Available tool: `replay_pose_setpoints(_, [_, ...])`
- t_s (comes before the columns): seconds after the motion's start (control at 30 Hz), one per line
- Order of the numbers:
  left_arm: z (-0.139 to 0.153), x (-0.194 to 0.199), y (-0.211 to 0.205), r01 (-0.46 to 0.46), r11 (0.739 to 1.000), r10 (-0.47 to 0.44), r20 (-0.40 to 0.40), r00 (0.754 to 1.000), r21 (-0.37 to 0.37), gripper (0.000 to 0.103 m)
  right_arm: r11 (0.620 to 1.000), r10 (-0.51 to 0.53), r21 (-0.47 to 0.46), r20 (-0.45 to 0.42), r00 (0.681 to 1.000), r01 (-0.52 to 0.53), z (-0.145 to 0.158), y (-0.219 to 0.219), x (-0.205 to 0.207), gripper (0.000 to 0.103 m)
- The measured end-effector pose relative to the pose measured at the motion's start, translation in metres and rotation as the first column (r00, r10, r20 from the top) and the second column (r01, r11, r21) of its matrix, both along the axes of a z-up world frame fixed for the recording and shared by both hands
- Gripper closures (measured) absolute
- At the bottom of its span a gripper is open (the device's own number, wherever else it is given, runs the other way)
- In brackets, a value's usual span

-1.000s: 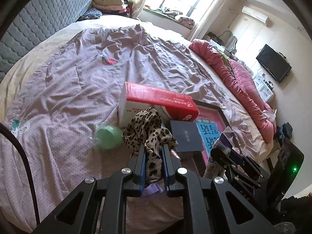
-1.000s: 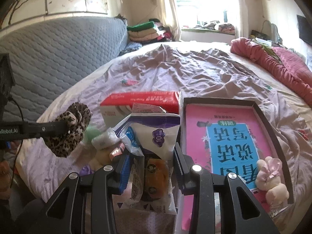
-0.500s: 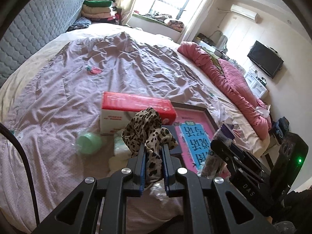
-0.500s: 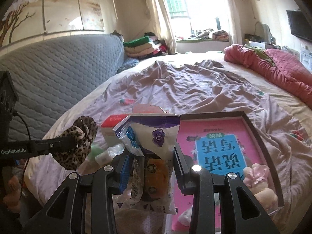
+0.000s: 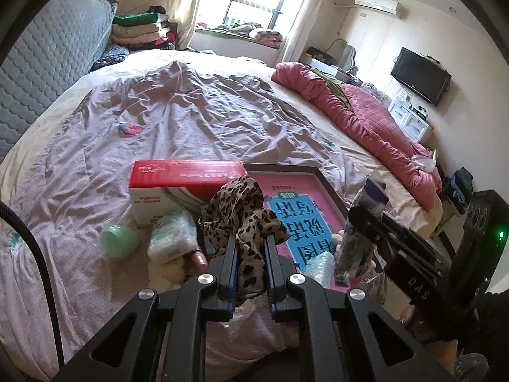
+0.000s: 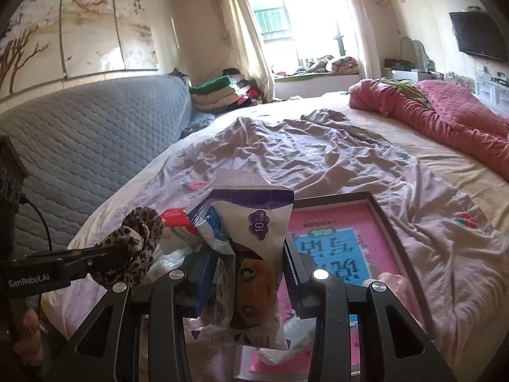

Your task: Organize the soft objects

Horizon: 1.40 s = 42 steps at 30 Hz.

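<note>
My left gripper point(image 5: 252, 242) is shut on a leopard-print fabric scrunchie point(image 5: 241, 210), held above the near edge of the bed. From the right wrist view, that scrunchie point(image 6: 135, 248) shows at the left, at the tip of the left gripper point(image 6: 122, 256). My right gripper point(image 6: 248, 254) is shut on a white and purple plastic packet point(image 6: 254, 222) that stands upright between the pads. In the left wrist view the right gripper point(image 5: 366, 222) and its packet point(image 5: 351, 251) hang over the pink book.
On the lilac bedspread point(image 5: 191, 117) lie a red and white tissue box point(image 5: 178, 178), a pink book in a dark frame point(image 5: 302, 216), a green round object point(image 5: 119, 242) and a white soft pack point(image 5: 173, 235). A pink quilt point(image 5: 359, 117) runs along the right.
Both grippers have risen and drawn back from the bed with their loads still held. The box, book and small items now sit lower and farther off in both views.
</note>
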<state>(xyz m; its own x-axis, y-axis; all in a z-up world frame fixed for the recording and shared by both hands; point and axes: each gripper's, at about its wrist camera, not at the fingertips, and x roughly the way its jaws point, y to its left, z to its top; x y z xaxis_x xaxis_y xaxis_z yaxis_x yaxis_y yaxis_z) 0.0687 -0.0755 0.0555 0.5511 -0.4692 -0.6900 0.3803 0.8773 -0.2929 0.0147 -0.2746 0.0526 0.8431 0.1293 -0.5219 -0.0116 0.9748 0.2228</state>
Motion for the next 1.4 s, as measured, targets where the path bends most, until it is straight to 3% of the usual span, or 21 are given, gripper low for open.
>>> replay_pose_setpoints(0.47, [-0.002, -0.008, -0.049, 0.089, 0.995, -0.09, 0.019, 0.996, 0.042, 0.088, 0.996, -0.09, 0.025, -0.014, 0.996, 0.09, 0.004, -0.052, -0.016, 0.063])
replay_pose_setpoints(0.93, [-0.026, -0.008, -0.099, 0.161, 0.982, -0.161, -0.011, 0.987, 0.098, 0.088, 0.992, -0.118, 0.034, -0.037, 0.992, 0.119, -0.005, -0.068, -0.019, 0.063])
replay_pose_setpoints(1.4, [-0.054, -0.011, -0.12, 0.218, 0.967, -0.21, -0.07, 0.975, 0.129, 0.088, 0.991, -0.122, 0.036, -0.098, 0.988, 0.126, -0.029, -0.08, -0.017, 0.063])
